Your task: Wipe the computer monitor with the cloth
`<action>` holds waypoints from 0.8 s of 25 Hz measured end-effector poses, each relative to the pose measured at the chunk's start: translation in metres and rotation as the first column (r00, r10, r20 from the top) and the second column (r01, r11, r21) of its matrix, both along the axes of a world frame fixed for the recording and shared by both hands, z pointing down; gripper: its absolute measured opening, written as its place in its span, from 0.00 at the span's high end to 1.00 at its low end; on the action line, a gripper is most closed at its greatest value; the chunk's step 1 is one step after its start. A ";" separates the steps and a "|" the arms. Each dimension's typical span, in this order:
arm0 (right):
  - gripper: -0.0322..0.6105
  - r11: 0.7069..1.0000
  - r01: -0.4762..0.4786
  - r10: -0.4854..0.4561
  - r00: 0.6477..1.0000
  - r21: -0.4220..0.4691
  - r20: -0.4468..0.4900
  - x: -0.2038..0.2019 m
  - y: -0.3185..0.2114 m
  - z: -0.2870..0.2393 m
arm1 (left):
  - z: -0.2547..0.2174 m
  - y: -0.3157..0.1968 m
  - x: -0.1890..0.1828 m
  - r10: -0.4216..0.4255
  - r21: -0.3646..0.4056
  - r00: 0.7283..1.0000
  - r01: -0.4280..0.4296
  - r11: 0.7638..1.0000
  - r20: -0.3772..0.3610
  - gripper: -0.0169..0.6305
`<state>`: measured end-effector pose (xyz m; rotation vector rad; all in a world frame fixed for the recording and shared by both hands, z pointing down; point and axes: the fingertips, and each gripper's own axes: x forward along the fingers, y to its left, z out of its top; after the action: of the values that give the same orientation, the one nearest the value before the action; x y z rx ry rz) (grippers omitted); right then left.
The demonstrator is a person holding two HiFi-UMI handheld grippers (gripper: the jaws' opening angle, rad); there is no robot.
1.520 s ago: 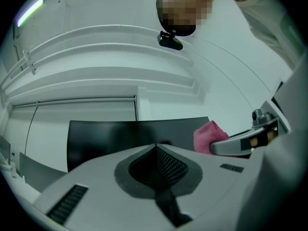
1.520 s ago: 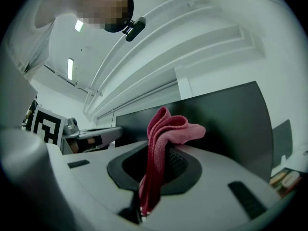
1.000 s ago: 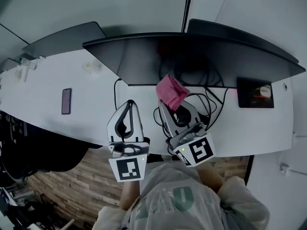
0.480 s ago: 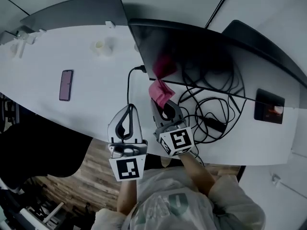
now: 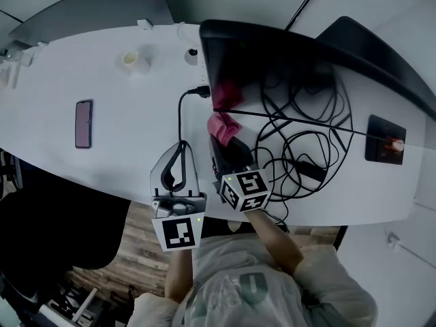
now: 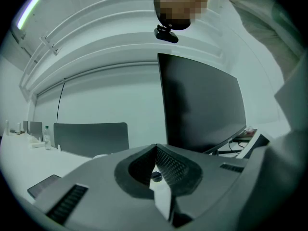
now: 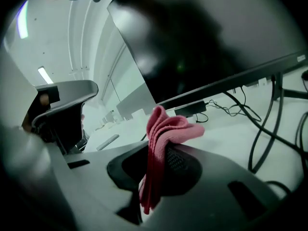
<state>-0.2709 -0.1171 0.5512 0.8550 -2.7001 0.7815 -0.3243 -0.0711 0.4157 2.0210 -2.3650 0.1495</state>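
The dark monitor (image 5: 272, 73) stands on the white desk (image 5: 122, 148). It fills the upper part of the right gripper view as the monitor (image 7: 207, 42). My right gripper (image 5: 219, 138) is shut on a folded pink cloth (image 5: 222, 124) just below the screen's lower left corner. A pink reflection shows in the glass above it. In the right gripper view the cloth (image 7: 163, 138) sticks up between the closed jaws of the right gripper (image 7: 161, 150). My left gripper (image 5: 181, 147) hangs left of it, shut and empty. From the left gripper (image 6: 155, 148) the monitor (image 6: 202, 109) appears to the right.
Tangled black cables (image 5: 300, 148) lie under the monitor. A phone (image 5: 83, 123) lies at the desk's left, and a small cup (image 5: 135, 61) stands at the back. A black device with a red light (image 5: 385, 142) sits far right. A second monitor (image 6: 91, 138) stands behind.
My right gripper has carried the pink cloth leftward along the monitor's lower edge to its left corner. The left gripper has stayed shut and hardly moved.
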 end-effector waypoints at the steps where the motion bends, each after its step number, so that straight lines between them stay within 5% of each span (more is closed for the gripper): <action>1: 0.87 1.000 -0.011 0.011 1.000 -0.014 -0.003 0.000 -0.002 0.002 | 0.001 -0.003 -0.001 0.004 0.000 1.000 -0.004 1.000 -0.004 0.95; 20: 0.87 0.991 -0.022 0.013 0.998 0.129 0.066 -0.010 -0.038 -0.024 | 0.002 -0.046 0.004 0.080 -0.012 0.996 -0.080 0.997 0.028 0.95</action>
<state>-0.2804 -0.1554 0.5276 0.8977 -2.8312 0.6536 -0.3207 -0.1174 0.4177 2.1235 -2.2950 0.1934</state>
